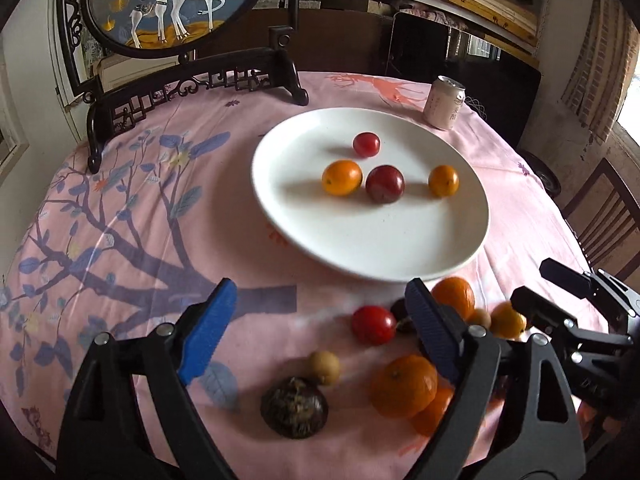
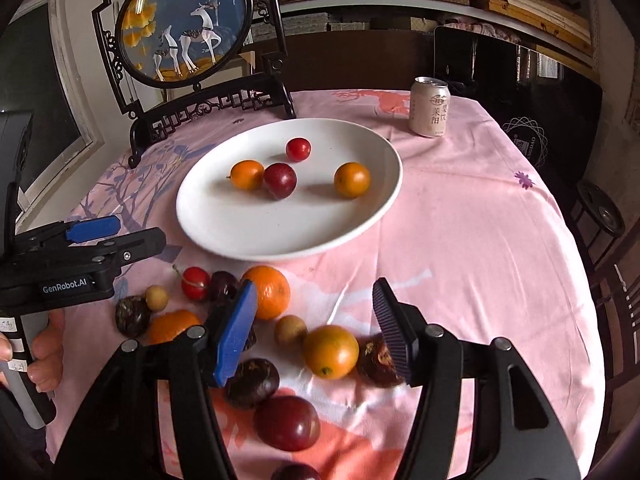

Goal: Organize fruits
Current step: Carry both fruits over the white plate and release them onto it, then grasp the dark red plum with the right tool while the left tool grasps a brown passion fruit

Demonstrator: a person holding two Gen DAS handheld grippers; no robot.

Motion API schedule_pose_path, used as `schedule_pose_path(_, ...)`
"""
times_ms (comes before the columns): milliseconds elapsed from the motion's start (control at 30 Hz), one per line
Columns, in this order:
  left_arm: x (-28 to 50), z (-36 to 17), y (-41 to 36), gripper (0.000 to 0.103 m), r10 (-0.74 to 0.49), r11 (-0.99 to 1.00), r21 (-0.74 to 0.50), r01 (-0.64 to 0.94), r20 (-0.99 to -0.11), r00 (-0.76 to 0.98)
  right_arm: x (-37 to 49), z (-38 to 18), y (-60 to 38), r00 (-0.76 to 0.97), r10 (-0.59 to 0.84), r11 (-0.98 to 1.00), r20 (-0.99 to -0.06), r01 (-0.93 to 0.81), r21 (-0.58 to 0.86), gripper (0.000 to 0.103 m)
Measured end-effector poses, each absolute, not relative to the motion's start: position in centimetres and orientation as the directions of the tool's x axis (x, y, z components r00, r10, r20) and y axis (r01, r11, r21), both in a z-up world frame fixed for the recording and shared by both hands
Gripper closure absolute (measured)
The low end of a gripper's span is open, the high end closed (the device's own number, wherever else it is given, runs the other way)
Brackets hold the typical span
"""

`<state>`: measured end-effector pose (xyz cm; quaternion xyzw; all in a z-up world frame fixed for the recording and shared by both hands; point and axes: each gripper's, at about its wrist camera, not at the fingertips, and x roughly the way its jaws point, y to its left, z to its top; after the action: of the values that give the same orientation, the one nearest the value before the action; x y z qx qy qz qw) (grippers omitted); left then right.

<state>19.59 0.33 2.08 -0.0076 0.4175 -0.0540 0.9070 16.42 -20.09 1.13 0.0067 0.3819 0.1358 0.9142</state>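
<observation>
A white plate [image 1: 304, 216] [image 2: 208, 220] holds two orange fruits, a dark plum [image 1: 385, 184] [image 2: 280, 181] and a small red fruit [image 1: 366, 145] [image 2: 298, 149]. Loose fruit lies on the pink cloth in front of it: a red tomato [image 1: 373, 325] [image 2: 195, 283], oranges [image 1: 403, 385] [image 2: 269, 292], a longan [image 1: 325, 367], dark passion fruits [image 1: 294, 407] [image 2: 252, 382] and a plum [image 2: 287, 423]. My left gripper [image 1: 320, 308] is open and empty above the cloth, left of the pile. My right gripper [image 2: 316, 304] is open and empty above an orange fruit [image 2: 330, 352].
A pale drink can [image 1: 445, 105] [image 2: 429, 107] stands behind the plate on the right. A dark carved stand with a round deer picture [image 1: 176, 4] [image 2: 184, 24] stands at the table's back left. A wooden chair [image 1: 604, 212] is to the right.
</observation>
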Motion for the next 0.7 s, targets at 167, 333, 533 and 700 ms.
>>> schedule_pose_path(167, 15.5, 1.7, 0.9, 0.011, -0.092, 0.995, -0.035, 0.099, -0.741, 0.665, 12.5, 0.9, -21.6, 0.684, 0.264, 0.964, -0.68, -0.219, 0.154, 0.042)
schedule_pose_path(333, 12.3, 0.7, 1.1, 0.01, -0.059, 0.995, 0.012, 0.099, -0.734, 0.677, 9.6, -0.5, -21.6, 0.667, 0.277, 0.96, -0.692, -0.215, 0.177, 0.042)
schedule_pose_path(533, 10.5, -0.4, 1.6, 0.01, -0.06, 0.995, 0.004, 0.096, -0.754, 0.654, 7.5, -2.1, -21.6, 0.635, 0.284, 0.959, -0.718, -0.199, 0.203, 0.042)
schedule_pose_path(700, 9.6, -1.1, 2.1, 0.01, -0.068, 0.996, -0.018, 0.085, -0.769, 0.636, 6.9, -3.0, -21.0, 0.609, 0.226, 0.972, -0.761, -0.192, 0.135, 0.042)
